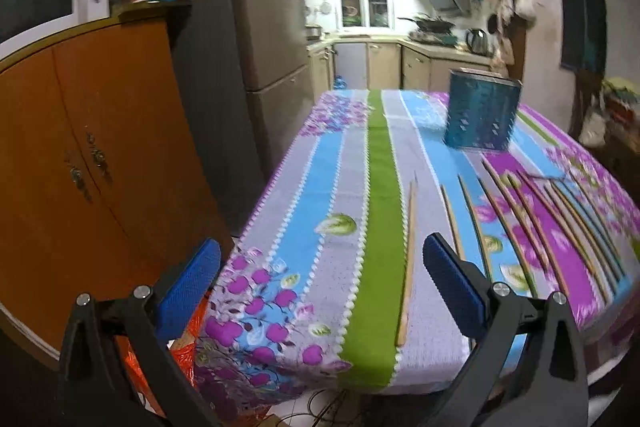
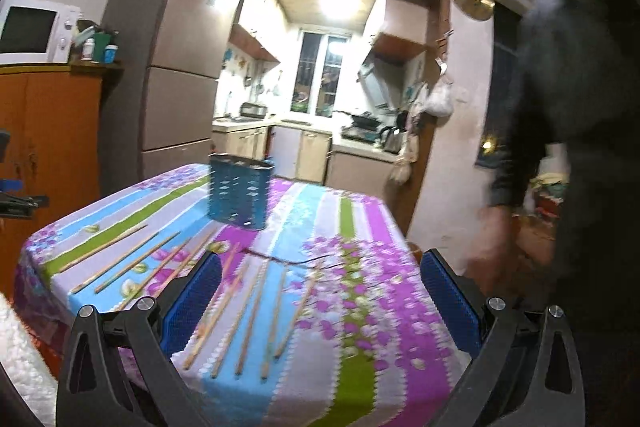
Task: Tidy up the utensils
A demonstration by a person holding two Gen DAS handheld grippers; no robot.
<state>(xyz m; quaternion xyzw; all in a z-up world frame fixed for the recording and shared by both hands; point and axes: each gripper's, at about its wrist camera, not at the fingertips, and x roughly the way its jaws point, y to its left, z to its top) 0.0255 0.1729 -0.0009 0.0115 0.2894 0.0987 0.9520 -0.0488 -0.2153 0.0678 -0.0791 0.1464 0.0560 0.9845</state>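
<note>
I held my left gripper (image 1: 322,289) and right gripper (image 2: 320,293) wide open and empty above the table (image 2: 360,367). Chopsticks (image 2: 248,311) lay loose in front of the blue holder (image 2: 240,195).

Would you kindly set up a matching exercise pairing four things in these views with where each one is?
Things:
1. blue utensil holder
2. chopsticks
3. microwave
4. kettle

Places:
A. on the orange cabinet
B. lying loose in a row on the tablecloth
C. on the kitchen counter at the back
D. standing upright at the table's far end

Pairs: 1-D, 2-B, 3-A, 4-C
</note>
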